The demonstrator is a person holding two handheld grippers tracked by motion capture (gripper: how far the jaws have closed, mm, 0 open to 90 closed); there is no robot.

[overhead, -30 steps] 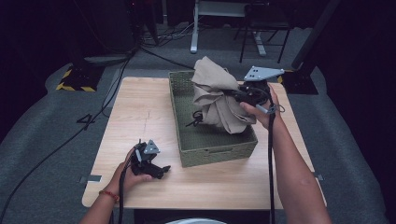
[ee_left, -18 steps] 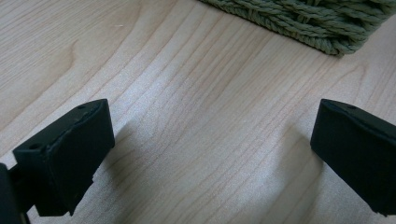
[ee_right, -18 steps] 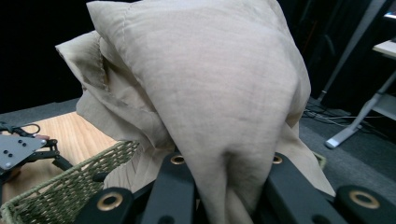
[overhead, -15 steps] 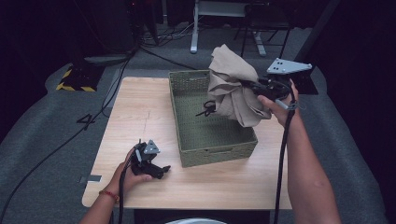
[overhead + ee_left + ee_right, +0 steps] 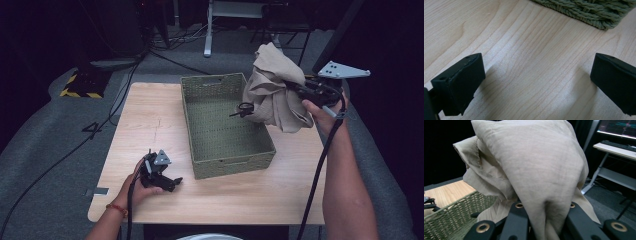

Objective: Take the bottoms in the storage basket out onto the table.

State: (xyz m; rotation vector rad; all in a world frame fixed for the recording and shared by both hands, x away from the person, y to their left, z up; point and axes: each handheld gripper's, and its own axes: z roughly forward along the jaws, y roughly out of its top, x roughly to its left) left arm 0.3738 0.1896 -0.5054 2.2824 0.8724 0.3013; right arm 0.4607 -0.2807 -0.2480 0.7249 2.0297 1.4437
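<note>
At right of the high view, the right gripper (image 5: 300,90) clamps a bunched beige cloth (image 5: 272,92), held above the right rim of the green woven basket (image 5: 220,125). Lower left, the left gripper (image 5: 167,182) rests on the desk (image 5: 150,120), jaws apart and empty.
</note>
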